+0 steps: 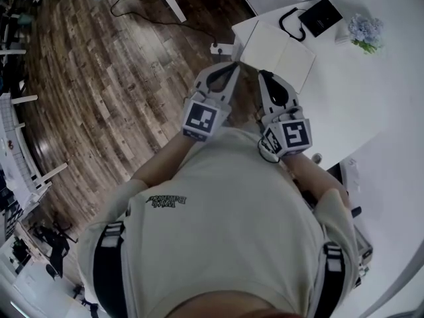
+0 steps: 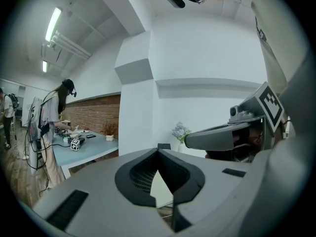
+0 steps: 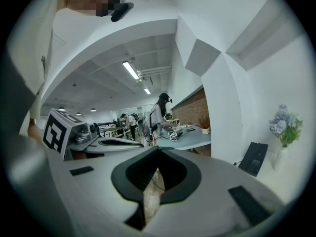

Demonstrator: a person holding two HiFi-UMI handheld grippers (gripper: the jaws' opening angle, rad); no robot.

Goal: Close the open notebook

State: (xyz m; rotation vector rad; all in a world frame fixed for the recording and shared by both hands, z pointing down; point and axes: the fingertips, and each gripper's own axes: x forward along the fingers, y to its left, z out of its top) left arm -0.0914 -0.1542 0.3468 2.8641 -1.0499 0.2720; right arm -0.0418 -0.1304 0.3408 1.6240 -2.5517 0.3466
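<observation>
The open notebook lies flat with blank white pages near the edge of the white table. I hold both grippers in front of my chest, pointing at it. My left gripper has its tips together just off the notebook's left edge, over the floor. My right gripper is also shut, its tip at the notebook's near edge. In the left gripper view the jaws meet with nothing held. The right gripper view shows the same. Neither touches the notebook.
A black book with a black cable lies behind the notebook, and a small vase of pale flowers stands to the right. A power strip sits on the wooden floor. People work at a far table.
</observation>
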